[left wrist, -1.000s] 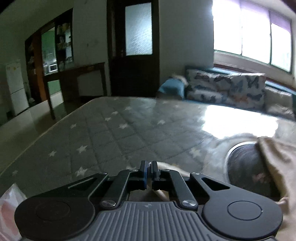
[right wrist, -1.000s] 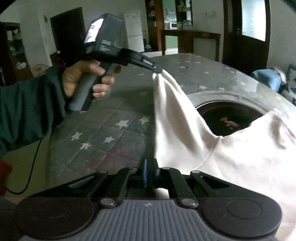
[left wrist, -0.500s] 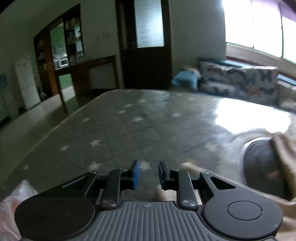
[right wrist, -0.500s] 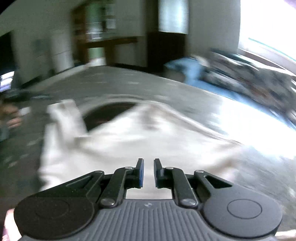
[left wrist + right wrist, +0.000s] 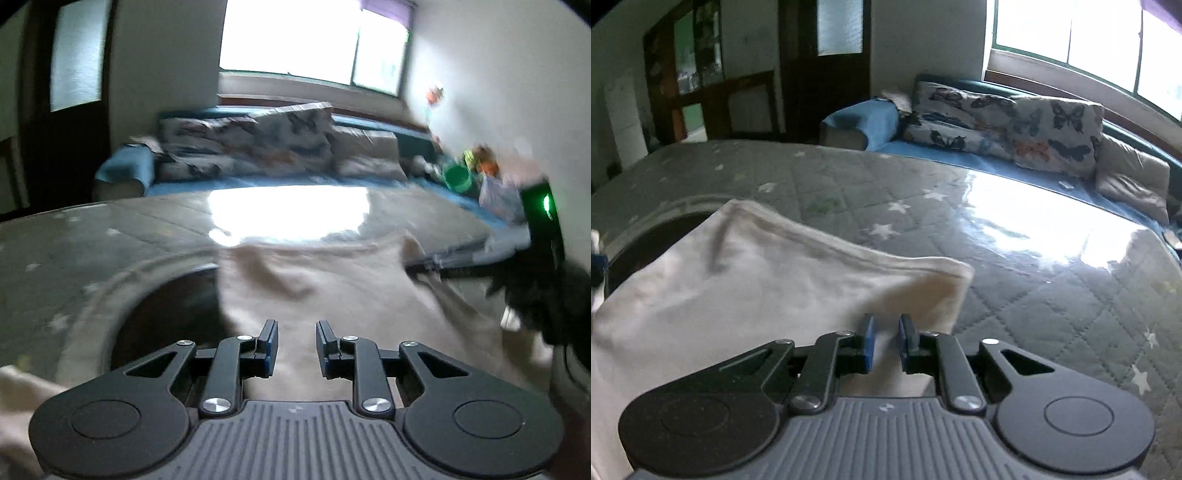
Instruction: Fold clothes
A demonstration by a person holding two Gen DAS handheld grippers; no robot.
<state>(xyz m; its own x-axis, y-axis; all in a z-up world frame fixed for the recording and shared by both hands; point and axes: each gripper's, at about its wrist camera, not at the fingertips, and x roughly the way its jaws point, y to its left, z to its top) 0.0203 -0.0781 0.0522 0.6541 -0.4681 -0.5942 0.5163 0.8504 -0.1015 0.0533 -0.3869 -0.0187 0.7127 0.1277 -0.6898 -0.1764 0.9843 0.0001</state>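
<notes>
Lying flat on the quilted, star-patterned table cover (image 5: pixel 1015 266), the cream garment (image 5: pixel 768 280) spread from the centre of the right wrist view out toward nine o'clock, its hemmed edge running from about ten o'clock down to a folded corner near two o'clock of the right gripper (image 5: pixel 886 341); that gripper's blue-padded fingers (image 5: pixel 867 341) stood a narrow way apart, with cloth showing in the gap and beyond the tips, though nothing was visibly pinched between the pads; the corner of the garment lay just past the fingertips at one o'clock, and bare cover filled everything from three o'clock round to twelve. A dark round opening (image 5: pixel 653 240) in the cover sat at ten o'clock, partly draped by the cloth.

In the blurred left wrist view, the left gripper (image 5: pixel 295 343) held its fingers (image 5: pixel 269 343) clearly apart and empty; the garment (image 5: pixel 332 280) lay under and ahead of them, stretching from the tips up to twelve o'clock and out to three o'clock, while the round opening (image 5: pixel 173 306) lay at ten o'clock; whether the tips touched the cloth I could not tell. A sofa with butterfly cushions (image 5: pixel 1015 122) stood beyond the table at twelve o'clock.
</notes>
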